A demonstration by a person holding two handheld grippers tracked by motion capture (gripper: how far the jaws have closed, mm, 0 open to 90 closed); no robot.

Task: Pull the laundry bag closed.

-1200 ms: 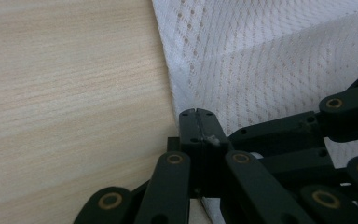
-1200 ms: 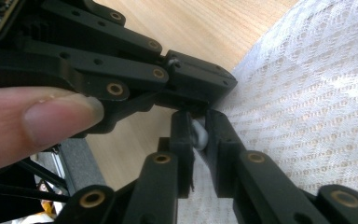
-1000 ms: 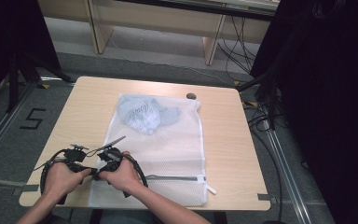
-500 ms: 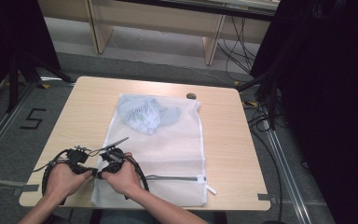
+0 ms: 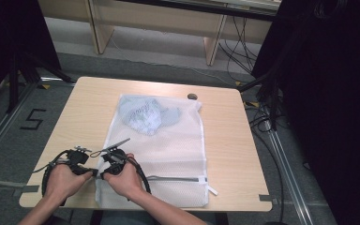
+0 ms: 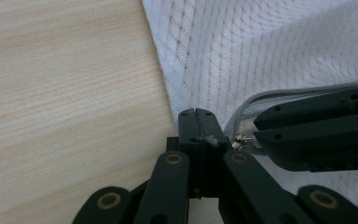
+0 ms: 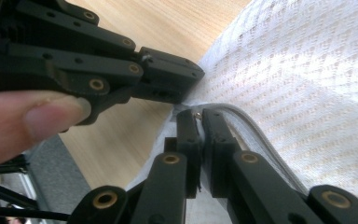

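Observation:
A white mesh laundry bag (image 5: 168, 145) lies flat on the wooden table (image 5: 84, 108), with a pale blue-green garment (image 5: 145, 115) inside its far end. A grey zipper (image 5: 178, 178) runs along the near end. Both grippers meet at the bag's near-left corner. My left gripper (image 5: 90, 171) (image 6: 198, 125) is shut on the bag's edge fabric beside the zipper's end. My right gripper (image 5: 104, 172) (image 7: 198, 117) is shut on the small metal zipper pull (image 6: 240, 139), its jaws almost touching the left ones.
A small dark round object (image 5: 192, 96) sits near the table's far edge. Bare wood lies left (image 5: 75, 126) and right (image 5: 229, 140) of the bag. Beyond the table are grey floor, a wooden bench frame and cables.

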